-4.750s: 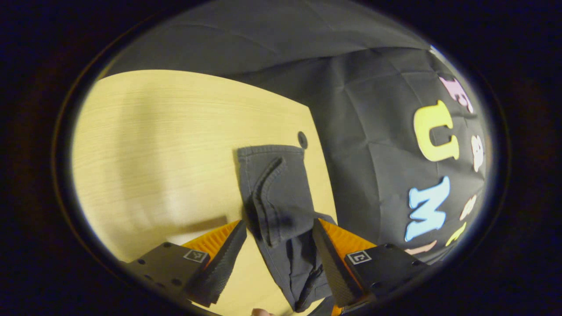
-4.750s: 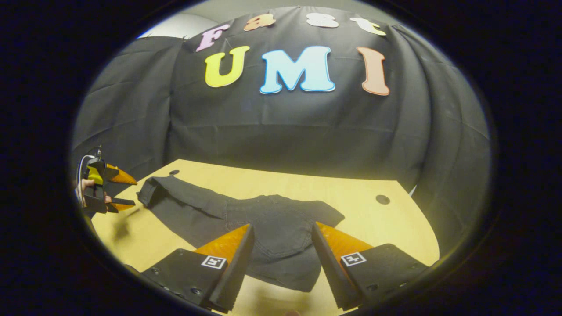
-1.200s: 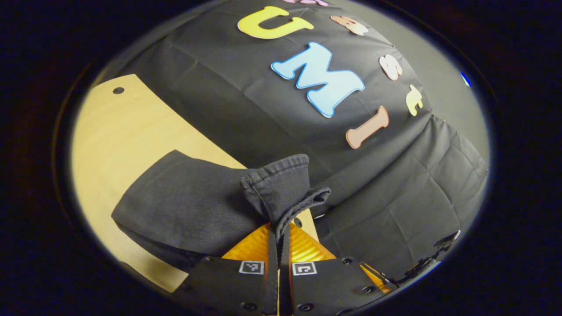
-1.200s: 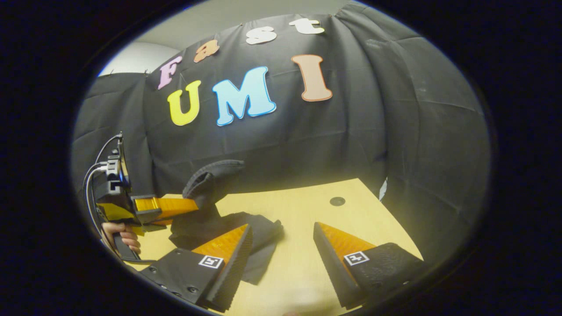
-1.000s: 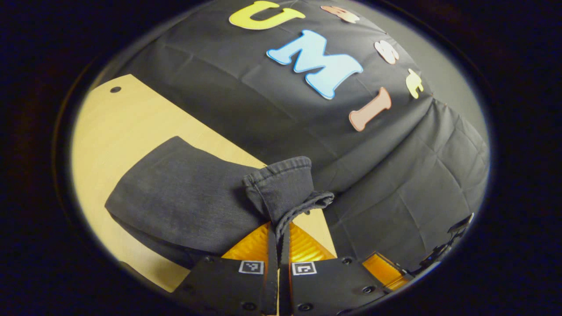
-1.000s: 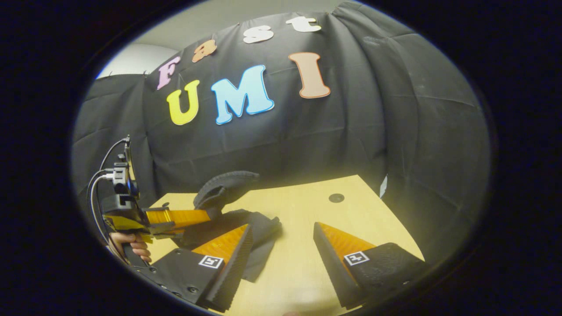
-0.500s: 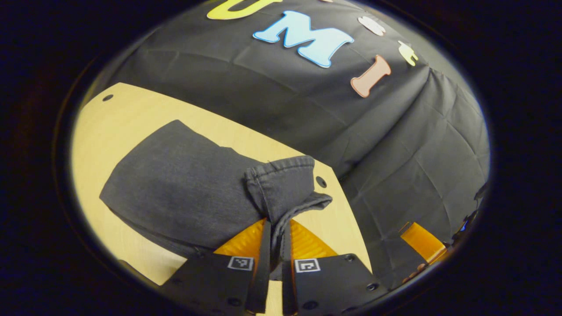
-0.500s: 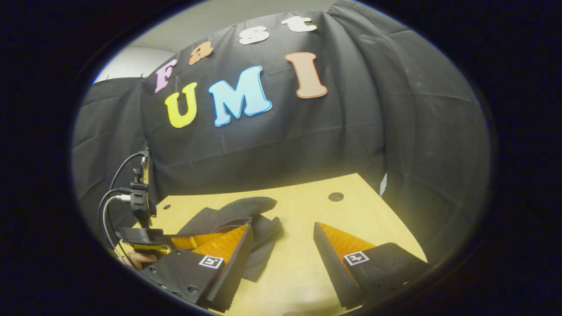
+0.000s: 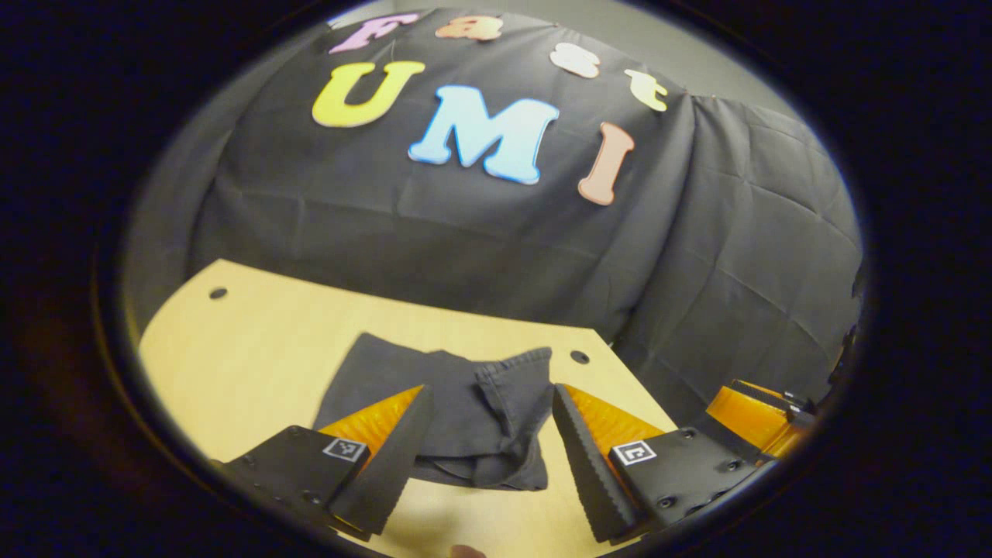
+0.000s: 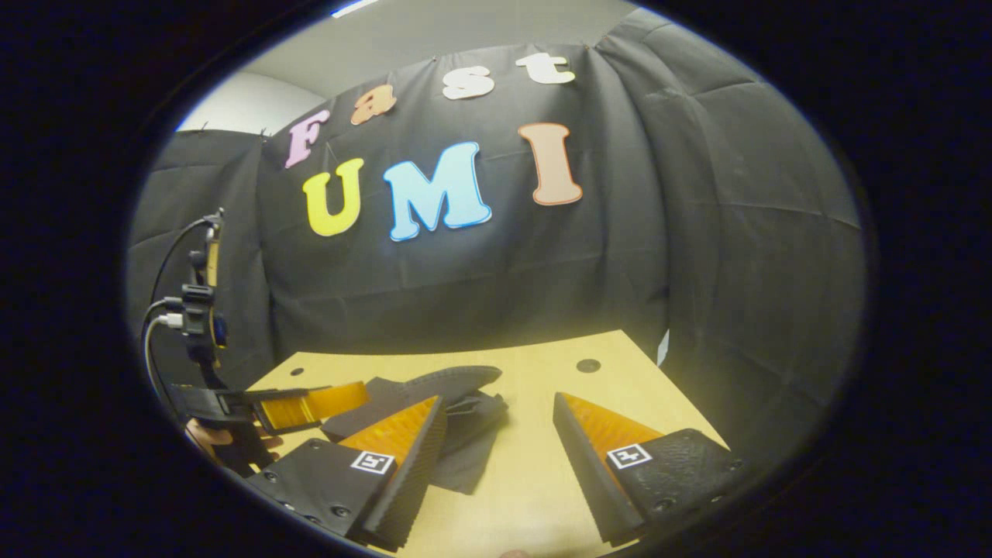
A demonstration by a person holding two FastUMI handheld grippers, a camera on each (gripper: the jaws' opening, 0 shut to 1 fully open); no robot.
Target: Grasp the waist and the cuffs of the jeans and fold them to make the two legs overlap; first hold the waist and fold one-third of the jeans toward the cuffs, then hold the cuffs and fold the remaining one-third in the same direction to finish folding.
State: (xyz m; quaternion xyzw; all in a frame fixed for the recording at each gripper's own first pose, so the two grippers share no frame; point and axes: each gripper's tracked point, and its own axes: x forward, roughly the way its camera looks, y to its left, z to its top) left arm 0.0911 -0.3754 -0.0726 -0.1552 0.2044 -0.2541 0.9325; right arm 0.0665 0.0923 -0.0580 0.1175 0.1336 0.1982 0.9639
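The dark grey jeans (image 9: pixel 457 415) lie folded into a compact, slightly rumpled bundle on the light wooden table (image 9: pixel 256 341), the cuff hem on top at its right side. My left gripper (image 9: pixel 488 453) stands open just in front of the bundle, with nothing between its fingers. In the right gripper view the jeans (image 10: pixel 465 407) lie to the left of centre, partly behind one finger. My right gripper (image 10: pixel 496 457) is open above bare table, holding nothing. The left gripper (image 10: pixel 325 404) hovers beside the bundle, and a hand (image 10: pixel 232 446) holds it.
The table has small round holes near its back corners (image 9: pixel 579 356) (image 9: pixel 218 293) (image 10: pixel 588 364). The black cloth wall closes the back and sides. The right gripper's body (image 9: pixel 756 415) shows at the right edge of the left gripper view. Cables (image 10: pixel 167 310) rise from the left gripper.
My left gripper, shut on the cuffs and carrying them over the folded part, has lowered them onto the bundle, opened and drawn back. The right gripper stayed open.
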